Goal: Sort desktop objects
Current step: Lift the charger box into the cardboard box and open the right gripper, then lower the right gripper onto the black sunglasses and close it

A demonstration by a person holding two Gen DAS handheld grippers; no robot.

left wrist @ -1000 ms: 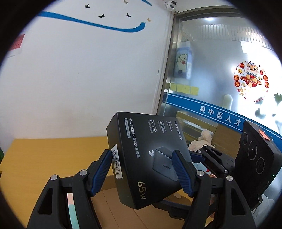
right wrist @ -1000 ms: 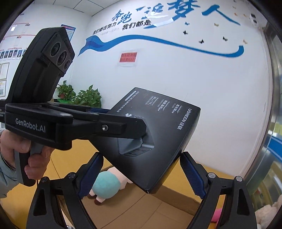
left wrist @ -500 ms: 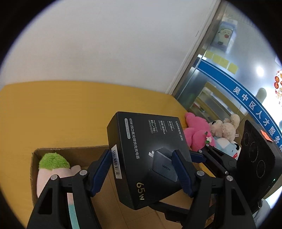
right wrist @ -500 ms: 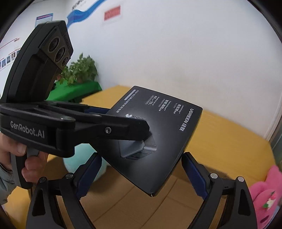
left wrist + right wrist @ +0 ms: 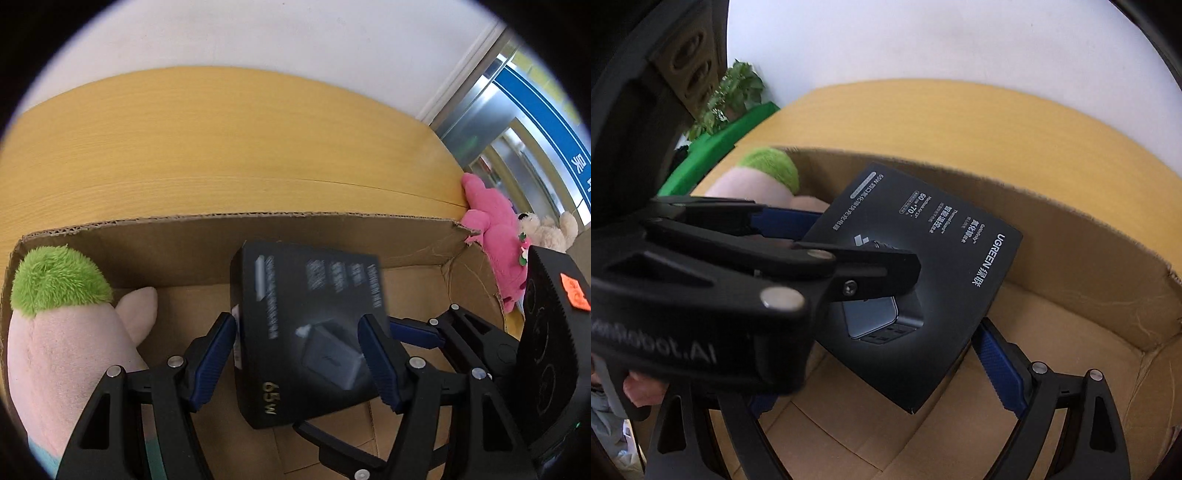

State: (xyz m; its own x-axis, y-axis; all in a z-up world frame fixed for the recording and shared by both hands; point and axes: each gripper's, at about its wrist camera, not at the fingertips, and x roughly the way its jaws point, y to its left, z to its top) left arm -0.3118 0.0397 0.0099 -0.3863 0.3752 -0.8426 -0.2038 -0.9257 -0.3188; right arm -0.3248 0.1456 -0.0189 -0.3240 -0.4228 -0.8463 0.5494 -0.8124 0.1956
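We've got the charger box (image 5: 306, 332) clamped in the left hand-held gripper (image 5: 299, 354) over the cardboard box (image 5: 236, 225); right hand-held gripper (image 5: 879, 369) apart. Stiff, prob. light, slick: grip side edges.

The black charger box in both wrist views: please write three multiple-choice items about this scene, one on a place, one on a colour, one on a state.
1. Where is the black cardboard charger box?
A) flat on the bare table
B) over the inside of the open brown cardboard carton
C) on the floor

2. What colour is the fuzzy top of the pale pink plush toy?
A) green
B) blue
C) red

3. What holds the charger box?
A) the left claw
B) a bare hand
C) nothing; it lies free

Answers:
1 B: the carton's walls and floor show around and beneath it.
2 A: the tuft is bright green in both views.
3 A: its blue pads press on the box from two sides.
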